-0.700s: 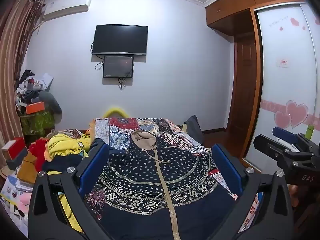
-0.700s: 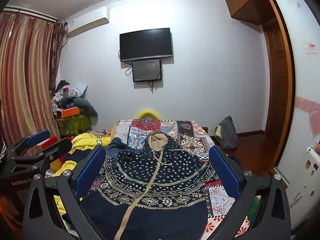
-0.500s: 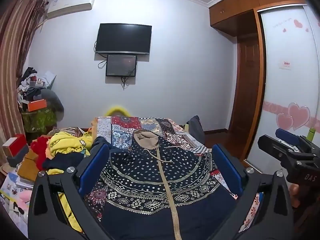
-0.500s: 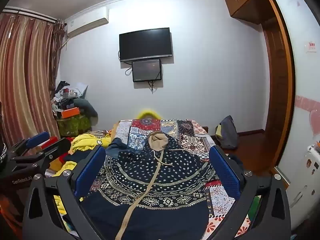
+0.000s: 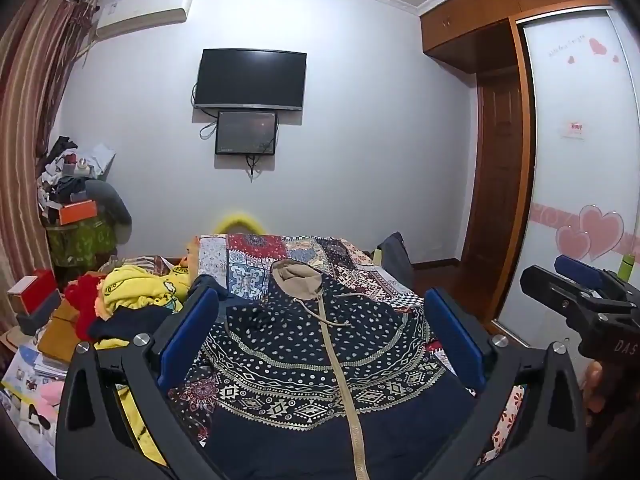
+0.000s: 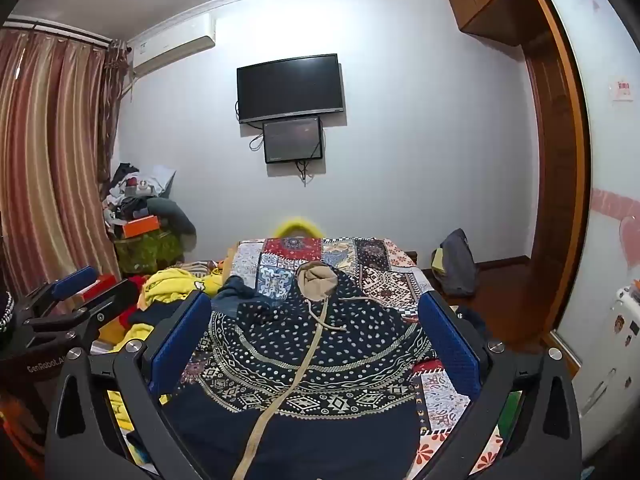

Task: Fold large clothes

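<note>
A large navy hooded garment [image 5: 316, 356] with white dots, patterned bands, a tan hood and a tan front strip lies spread flat on the bed; it also shows in the right wrist view [image 6: 316, 356]. My left gripper [image 5: 320, 340] is open and empty, held above the near part of the garment. My right gripper [image 6: 316, 340] is open and empty, also above it. The right gripper shows at the right edge of the left wrist view [image 5: 580, 296]. The left gripper shows at the left edge of the right wrist view [image 6: 76, 300].
A patchwork bedspread [image 5: 360, 264] covers the bed. A heap of yellow, red and dark clothes [image 5: 132, 296] lies left of the garment. Boxes and clutter [image 5: 36, 300] stand at the left by the curtain. A wardrobe [image 5: 580, 200] and door are at the right.
Both grippers have stayed open and nearly still. The left view has shifted slightly leftward, so the room sits a little further right in frame. The garment has not moved.
</note>
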The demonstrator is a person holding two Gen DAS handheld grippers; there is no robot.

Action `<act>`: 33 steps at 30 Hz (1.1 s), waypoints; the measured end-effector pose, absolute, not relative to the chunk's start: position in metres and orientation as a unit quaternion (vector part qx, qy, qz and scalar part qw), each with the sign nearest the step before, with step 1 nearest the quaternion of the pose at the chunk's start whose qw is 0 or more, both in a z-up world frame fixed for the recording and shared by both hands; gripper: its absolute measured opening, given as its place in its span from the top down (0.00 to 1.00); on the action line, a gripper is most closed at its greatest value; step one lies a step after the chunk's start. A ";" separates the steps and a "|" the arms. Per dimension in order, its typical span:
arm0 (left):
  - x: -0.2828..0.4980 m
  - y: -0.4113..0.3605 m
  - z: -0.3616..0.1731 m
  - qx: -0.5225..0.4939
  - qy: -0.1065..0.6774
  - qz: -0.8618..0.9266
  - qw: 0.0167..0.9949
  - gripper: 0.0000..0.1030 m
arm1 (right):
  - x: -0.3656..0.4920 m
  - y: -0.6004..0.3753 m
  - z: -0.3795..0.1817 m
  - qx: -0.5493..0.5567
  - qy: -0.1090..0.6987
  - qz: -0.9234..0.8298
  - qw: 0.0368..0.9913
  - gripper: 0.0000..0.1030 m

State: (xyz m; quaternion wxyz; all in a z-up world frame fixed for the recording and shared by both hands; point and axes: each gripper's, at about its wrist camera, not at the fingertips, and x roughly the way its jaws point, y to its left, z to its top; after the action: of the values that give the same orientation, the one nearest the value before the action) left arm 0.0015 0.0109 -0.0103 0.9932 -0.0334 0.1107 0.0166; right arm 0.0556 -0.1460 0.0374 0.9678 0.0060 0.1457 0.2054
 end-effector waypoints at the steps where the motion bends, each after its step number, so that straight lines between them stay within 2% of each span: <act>1: 0.001 0.010 -0.010 -0.032 0.109 0.018 0.993 0.00 | 0.056 -0.146 0.038 0.006 0.146 0.205 0.968 0.00; 33: 0.000 0.004 -0.007 -0.016 0.103 0.019 0.994 0.00 | 0.058 -0.143 0.035 0.009 0.149 0.206 0.967 0.00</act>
State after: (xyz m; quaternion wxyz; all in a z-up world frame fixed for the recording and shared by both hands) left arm -0.0004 0.0036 -0.0070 0.9943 -0.0161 0.1033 0.0190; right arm 0.0577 -0.1430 0.0350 0.9671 0.0086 0.1490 0.2061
